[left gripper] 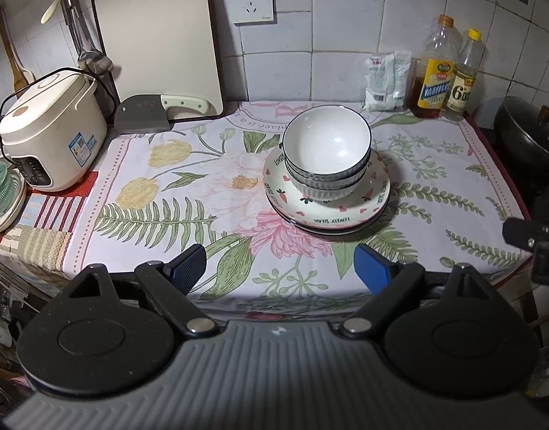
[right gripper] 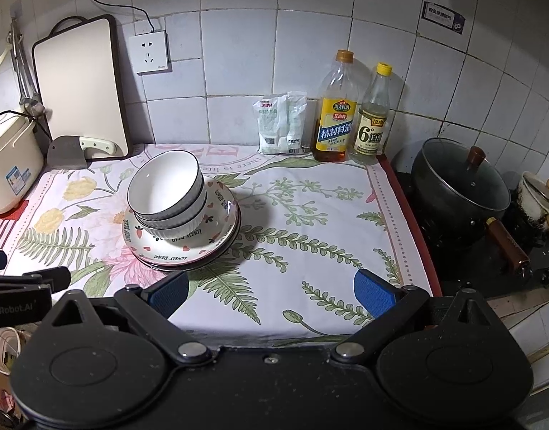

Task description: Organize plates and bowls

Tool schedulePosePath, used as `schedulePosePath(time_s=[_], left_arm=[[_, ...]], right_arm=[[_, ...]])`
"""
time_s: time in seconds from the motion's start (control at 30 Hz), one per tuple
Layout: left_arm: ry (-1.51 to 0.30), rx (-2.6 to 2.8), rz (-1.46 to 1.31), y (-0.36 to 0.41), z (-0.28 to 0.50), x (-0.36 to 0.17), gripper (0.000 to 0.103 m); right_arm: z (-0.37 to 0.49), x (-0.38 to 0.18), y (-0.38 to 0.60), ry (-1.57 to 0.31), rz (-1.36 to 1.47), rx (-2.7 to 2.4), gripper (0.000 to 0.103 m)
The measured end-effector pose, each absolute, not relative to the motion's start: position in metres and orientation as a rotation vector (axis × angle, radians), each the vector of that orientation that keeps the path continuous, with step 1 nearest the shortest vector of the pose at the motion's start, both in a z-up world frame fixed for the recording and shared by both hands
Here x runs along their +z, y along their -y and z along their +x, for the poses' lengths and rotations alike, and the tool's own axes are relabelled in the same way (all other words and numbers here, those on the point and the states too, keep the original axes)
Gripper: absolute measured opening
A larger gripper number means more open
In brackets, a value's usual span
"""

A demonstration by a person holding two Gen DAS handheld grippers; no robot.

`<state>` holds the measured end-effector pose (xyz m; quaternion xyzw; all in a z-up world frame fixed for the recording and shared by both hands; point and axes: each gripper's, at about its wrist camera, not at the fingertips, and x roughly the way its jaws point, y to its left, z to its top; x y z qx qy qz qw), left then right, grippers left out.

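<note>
Three white ribbed bowls (left gripper: 326,147) with dark rims sit nested on a stack of plates (left gripper: 332,215); the top plate is white with hearts and "LOVELY BEAR" lettering. The stack stands on the floral cloth. It also shows in the right wrist view: bowls (right gripper: 165,190), plates (right gripper: 188,251). My left gripper (left gripper: 280,267) is open and empty, near the counter's front edge, short of the stack. My right gripper (right gripper: 272,292) is open and empty, to the right of the stack near the front edge.
A rice cooker (left gripper: 52,125) stands at left, a cutting board (left gripper: 160,39) and cleaver (left gripper: 145,113) at the back left. Two bottles (right gripper: 335,111) and a salt bag (right gripper: 280,123) stand against the tiled wall. A lidded black pan (right gripper: 461,186) sits on the stove at right.
</note>
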<state>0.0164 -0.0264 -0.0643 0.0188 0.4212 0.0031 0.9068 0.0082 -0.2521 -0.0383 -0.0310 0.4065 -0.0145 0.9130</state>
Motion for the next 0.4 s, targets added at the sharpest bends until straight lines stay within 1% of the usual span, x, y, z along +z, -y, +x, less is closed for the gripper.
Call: schedulePosePath(time_s=[0.4], left_arm=[[-0.855, 0.022, 0.070, 0.0330, 0.0166, -0.0613, 0.090]], right_arm=[[0.0093, -0.0395, 0.2612, -0.841, -0.058, -0.040, 0.100]])
